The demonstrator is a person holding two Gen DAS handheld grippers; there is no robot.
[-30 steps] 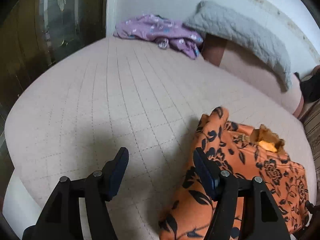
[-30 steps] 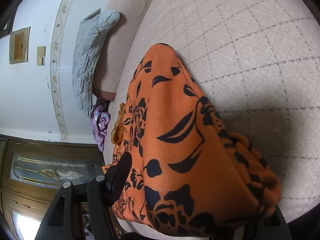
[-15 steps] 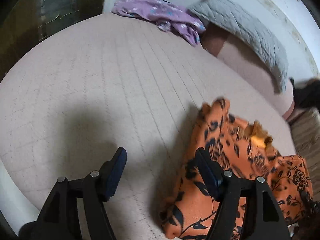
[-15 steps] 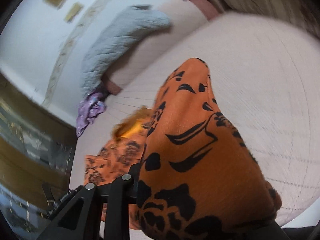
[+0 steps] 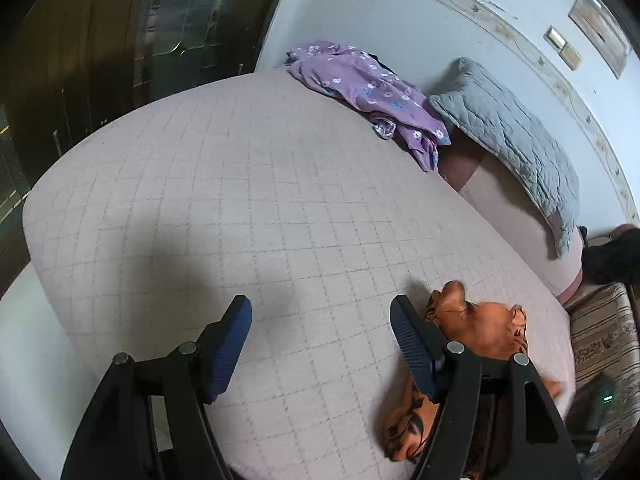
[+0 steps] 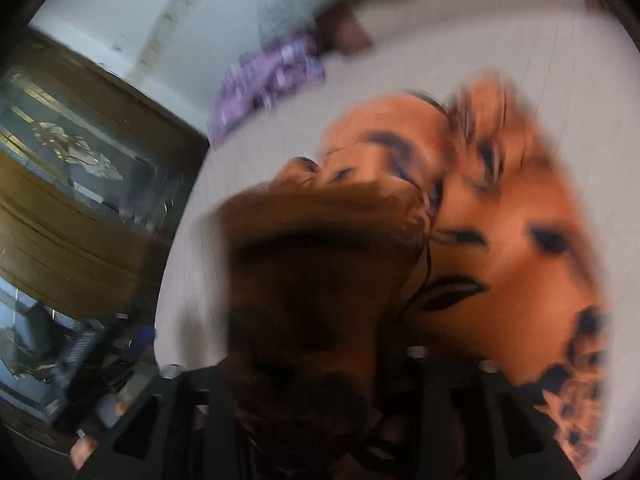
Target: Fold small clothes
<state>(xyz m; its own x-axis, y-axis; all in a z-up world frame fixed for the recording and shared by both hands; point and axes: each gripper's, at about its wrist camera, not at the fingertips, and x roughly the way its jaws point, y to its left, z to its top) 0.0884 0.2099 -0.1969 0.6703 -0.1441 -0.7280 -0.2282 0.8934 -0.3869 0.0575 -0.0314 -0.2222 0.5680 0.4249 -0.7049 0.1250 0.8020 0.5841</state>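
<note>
Since the earlier frames, the orange garment (image 5: 480,332) had been pulled away from the left gripper (image 5: 320,344); before, it lay spread beside the right finger, and now it sat bunched at about 4 o'clock on the bed (image 5: 240,208), mostly behind that finger. The left gripper hung over the bare quilted cover with its blue-padded fingers (image 5: 230,344) wide apart and nothing between them. In the right wrist view everything was strongly blurred: the orange garment (image 6: 520,248) with black flower pattern filled the centre and the 3 o'clock side, and a darker fold of it lay over the right gripper (image 6: 320,368). Its fingers were opening with the cloth between them, but I could not tell if the pads pressed on it, because the fabric hid them. A purple garment (image 5: 372,92) lay crumpled at 12 o'clock at the far edge of the bed, touching a grey quilted pillow (image 5: 516,140) at 2 o'clock, which leaned toward the wall (image 5: 400,16).
</note>
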